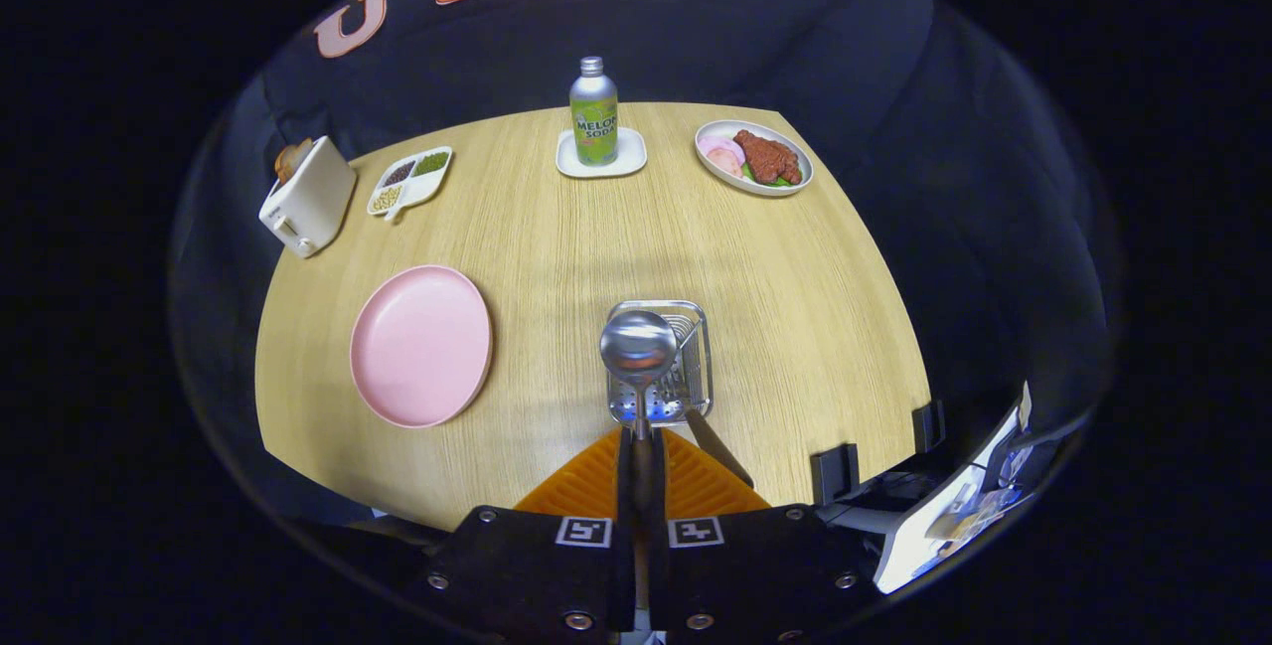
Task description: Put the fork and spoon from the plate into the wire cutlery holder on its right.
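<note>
Wooden table [795, 327] in a dark booth. Gripper [641, 446] fingers are clenched on the spoon [638, 352] handle, bowl end up and forward, right over the wire cutlery holder [696, 367]. The fork [681, 332] looks already inside the holder; only its tines are glimpsed at the far right rim, hard to be sure. Pink plate [422, 345] sits left of the holder, bare. Far side: soda bottle [594, 113] on a small tray, plate of food [753, 158] to the right, divided dish [409, 180] and toaster [308, 196] to the left. The spoon looks like polished metal: stiff, light, likely slippery, so a mid-handle pinch suits it. Next step, probably: lower it handle first and let go.
</note>
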The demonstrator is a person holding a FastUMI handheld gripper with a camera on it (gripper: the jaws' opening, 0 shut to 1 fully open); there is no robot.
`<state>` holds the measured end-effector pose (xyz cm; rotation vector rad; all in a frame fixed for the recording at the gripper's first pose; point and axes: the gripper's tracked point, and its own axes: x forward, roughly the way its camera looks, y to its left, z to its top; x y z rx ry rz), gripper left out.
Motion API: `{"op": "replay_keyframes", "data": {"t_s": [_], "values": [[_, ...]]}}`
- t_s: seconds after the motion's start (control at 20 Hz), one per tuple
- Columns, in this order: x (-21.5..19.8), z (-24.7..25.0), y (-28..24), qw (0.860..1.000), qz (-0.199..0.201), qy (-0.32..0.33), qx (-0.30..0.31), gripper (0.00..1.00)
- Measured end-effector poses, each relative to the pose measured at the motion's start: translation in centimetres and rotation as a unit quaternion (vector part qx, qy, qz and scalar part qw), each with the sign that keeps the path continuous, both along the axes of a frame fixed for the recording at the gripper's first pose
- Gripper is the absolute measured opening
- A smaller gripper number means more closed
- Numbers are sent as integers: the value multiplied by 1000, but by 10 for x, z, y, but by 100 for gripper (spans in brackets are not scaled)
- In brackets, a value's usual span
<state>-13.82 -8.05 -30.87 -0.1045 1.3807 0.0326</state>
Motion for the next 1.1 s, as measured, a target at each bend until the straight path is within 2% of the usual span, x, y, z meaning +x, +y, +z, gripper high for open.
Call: {"op": "replay_keyframes", "data": {"t_s": [0.75, 0.9, 1.1], "values": [[17, -34, -12, 992, 67, 103, -38, 8], [26, -37, -10, 992, 68, 96, -41, 9], [41, -36, -6, 996, 60, 56, -37, 10]]}}
